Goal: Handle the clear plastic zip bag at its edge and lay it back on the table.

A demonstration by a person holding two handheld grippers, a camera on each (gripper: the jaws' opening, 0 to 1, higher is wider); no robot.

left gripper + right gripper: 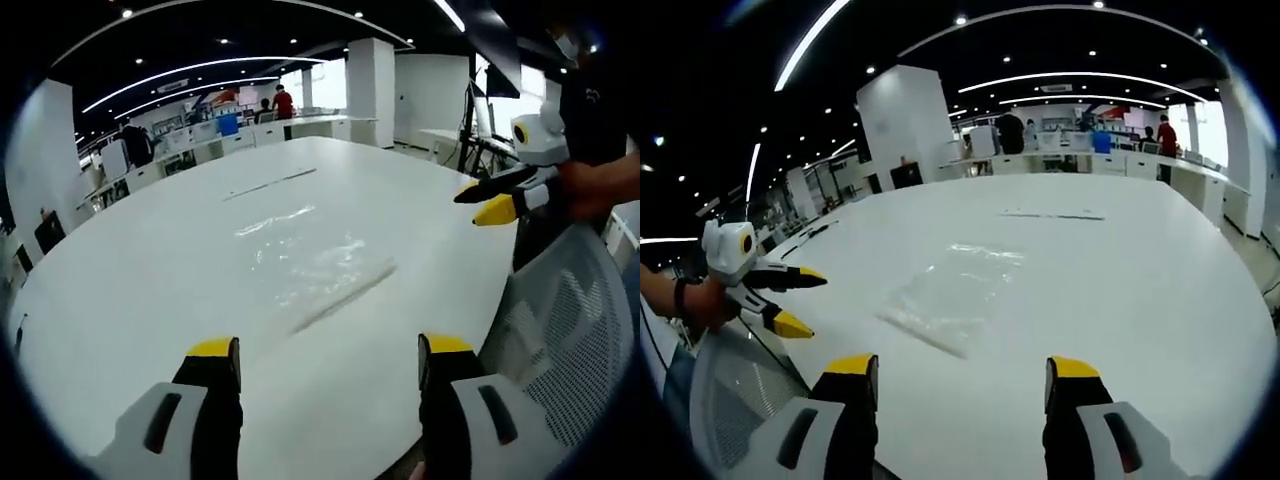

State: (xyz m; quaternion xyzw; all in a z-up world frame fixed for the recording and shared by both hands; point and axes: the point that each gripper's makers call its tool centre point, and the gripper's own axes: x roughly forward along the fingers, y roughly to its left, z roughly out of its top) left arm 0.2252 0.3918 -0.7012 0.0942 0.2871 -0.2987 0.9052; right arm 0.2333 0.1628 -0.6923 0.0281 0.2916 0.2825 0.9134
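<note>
A wide white table [150, 270] spreads under black ceilings with curved light strips [1080, 80]. A grey mesh office chair [570, 320] stands at its edge. Beyond, a white pillar [905, 125], desks, and a person in a red top [284, 102] standing

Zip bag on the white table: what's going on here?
A person holds a two-finger gripper in each hand over a large white table. The clear plastic zip bag lies flat on the table, untouched. The left gripper and the right gripper both hover open short of the bag, with nothing between their fingers. A mesh chair back stands at the table's edge. So the bag has either not been picked up yet or has already been laid back.
</note>
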